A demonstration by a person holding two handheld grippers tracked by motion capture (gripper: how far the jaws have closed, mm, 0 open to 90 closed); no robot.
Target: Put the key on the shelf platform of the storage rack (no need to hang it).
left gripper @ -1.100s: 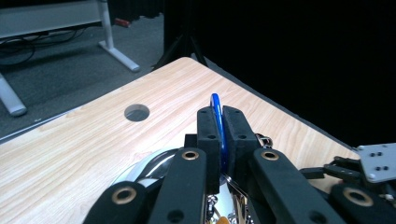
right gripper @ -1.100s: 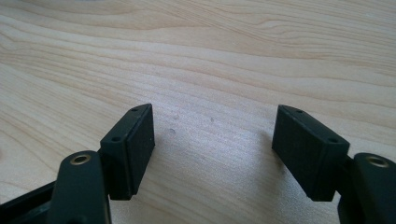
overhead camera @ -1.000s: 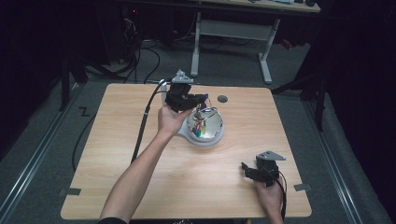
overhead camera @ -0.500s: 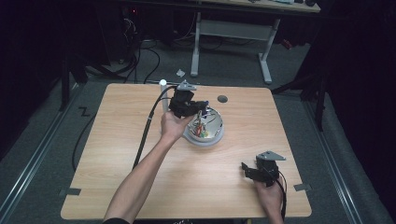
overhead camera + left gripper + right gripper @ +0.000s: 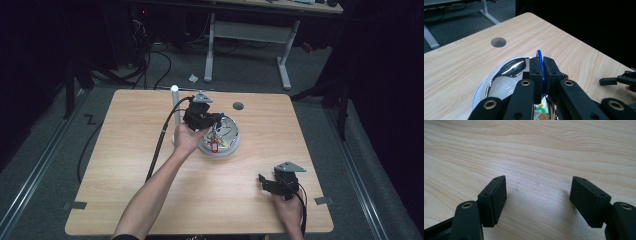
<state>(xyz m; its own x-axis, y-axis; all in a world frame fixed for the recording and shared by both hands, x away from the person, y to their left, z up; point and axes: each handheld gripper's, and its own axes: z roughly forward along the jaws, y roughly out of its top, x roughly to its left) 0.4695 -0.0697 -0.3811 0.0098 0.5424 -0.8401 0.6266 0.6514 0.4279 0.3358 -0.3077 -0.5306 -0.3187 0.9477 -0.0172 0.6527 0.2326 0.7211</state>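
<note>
Lifting blue tag (image 5: pixel 539 65), left tool (image 5: pixel 541 72)

A dimly lit lab or workshop test bay: a light wood table (image 5: pixel 150 190) with a round cable hole (image 5: pixel 238 106) stands on grey carpeted floor (image 5: pixel 30 165), with metal rails (image 5: pixel 35 172) running along the floor on both sides. Black cables (image 5: pixel 160 55) trail across the floor behind it, toward dark equipment at the back. A second desk with a white metal frame (image 5: pixel 250 35) stands farther off. Small grey tape marks (image 5: pixel 75 205) sit at the table's near corners. The surroundings fall away into darkness.
</note>
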